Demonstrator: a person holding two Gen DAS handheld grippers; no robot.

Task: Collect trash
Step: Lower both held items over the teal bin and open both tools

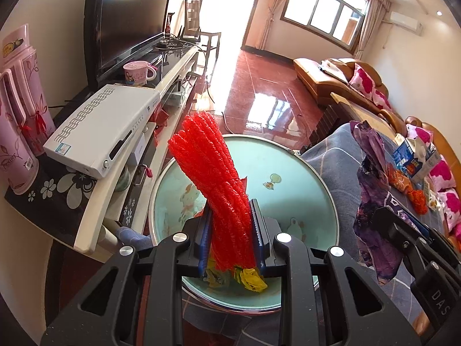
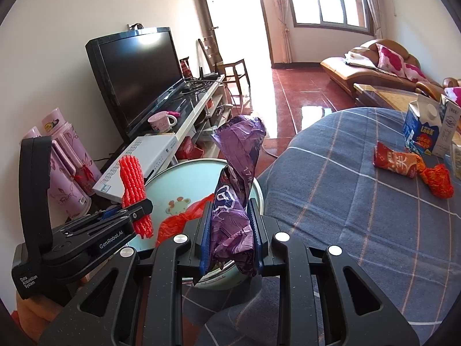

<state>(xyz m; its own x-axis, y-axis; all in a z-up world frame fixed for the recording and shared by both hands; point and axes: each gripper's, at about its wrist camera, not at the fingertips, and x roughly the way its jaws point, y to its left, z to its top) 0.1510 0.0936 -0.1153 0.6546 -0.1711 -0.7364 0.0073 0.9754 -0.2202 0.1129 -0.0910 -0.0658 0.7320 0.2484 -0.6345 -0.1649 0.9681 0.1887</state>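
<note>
Below, at lower centre of the left wrist view: left gripper [image 1: 230, 230], jaws clamped on a red foam net sleeve [image 1: 213, 178]. Long axis of sleeve near upright, leaning toward upper left of frame, lower end poking out beneath the pads. Directly underneath: pale green basin [image 1: 288, 173], rim filling the middle of the frame, with yellow crumpled wrappers [image 1: 250, 279] already on its floor. At lower centre of the right wrist view: right gripper [image 2: 230, 230], jaws clamped on a purple foil wrapper [image 2: 236, 178], long axis likewise upright, crumpled top toward frame centre. Same basin [image 2: 178, 181] to the left of and behind the purple wrapper, partly beneath it; red plastic scrap [image 2: 184, 216] inside near the rim. Judged relation for the coming move: straight down from either gripper into the basin, release rather than reach; left gripper more squarely over the bowl, right gripper near the rim on the side of the blue checked cloth [image 2: 345, 201]. Possible snag: tall sleeve tipping outward over the rim on release. Remaining litter at right of the right wrist view, well apart from both grippers: orange snack packet [image 2: 394, 160], small red net ball [image 2: 438, 183] just beside it, blue milk carton [image 2: 423, 131] behind. Nearer arm for these, by judgement: right.
</note>
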